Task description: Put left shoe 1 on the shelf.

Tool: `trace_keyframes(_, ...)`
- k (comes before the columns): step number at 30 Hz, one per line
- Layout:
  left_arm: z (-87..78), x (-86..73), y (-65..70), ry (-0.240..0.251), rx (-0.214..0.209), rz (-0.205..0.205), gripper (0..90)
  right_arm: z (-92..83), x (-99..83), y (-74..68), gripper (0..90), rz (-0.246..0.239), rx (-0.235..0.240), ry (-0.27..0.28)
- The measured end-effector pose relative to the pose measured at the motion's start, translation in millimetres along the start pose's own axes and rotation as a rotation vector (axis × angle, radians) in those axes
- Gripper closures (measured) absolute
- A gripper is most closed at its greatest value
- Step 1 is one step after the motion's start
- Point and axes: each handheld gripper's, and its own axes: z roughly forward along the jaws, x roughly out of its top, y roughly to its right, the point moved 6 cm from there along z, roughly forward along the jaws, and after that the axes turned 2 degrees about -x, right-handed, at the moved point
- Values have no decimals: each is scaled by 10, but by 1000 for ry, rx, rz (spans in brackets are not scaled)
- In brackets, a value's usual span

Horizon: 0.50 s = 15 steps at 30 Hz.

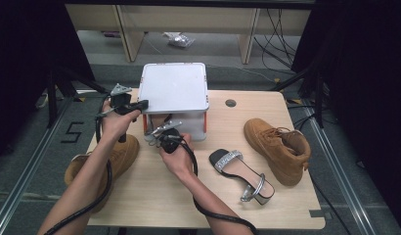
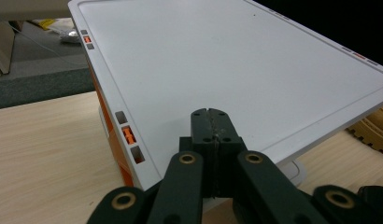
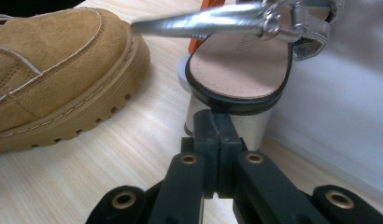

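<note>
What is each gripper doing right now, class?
Left gripper: shut, empty, over the white lid.
Right gripper: shut, empty, at the sandal heel.

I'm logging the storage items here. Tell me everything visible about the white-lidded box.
The box stands upright at the table's far middle edge. Its flat white lid, seemingly plastic, has a raised rim with small slots holding orange clips; orange shows at the corners beneath, over pale walls. The lid looks closed. The left hand-held gripper, jaws shut, is over the lid's near edge; whether it touches is unclear.
</note>
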Motion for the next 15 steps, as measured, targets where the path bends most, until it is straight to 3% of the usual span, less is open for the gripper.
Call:
trace_keyframes(2, 0, 0, 2, -1, 1, 1, 897, -6, 4, 0, 900, 2, 1, 1)
trace_keyframes(5, -1, 1, 1, -4, 1, -3, 897, -48, 30, 22, 900, -29, -53, 43)
trace_keyframes(7, -1, 2, 1, -5, 1, -3, 897, -57, 14, 54, 900, 7, -41, 31)
trace_keyframes(15, -2, 3, 3, -8, 5, -1, 897, 49, -144, 105, 900, 27, -35, -4)
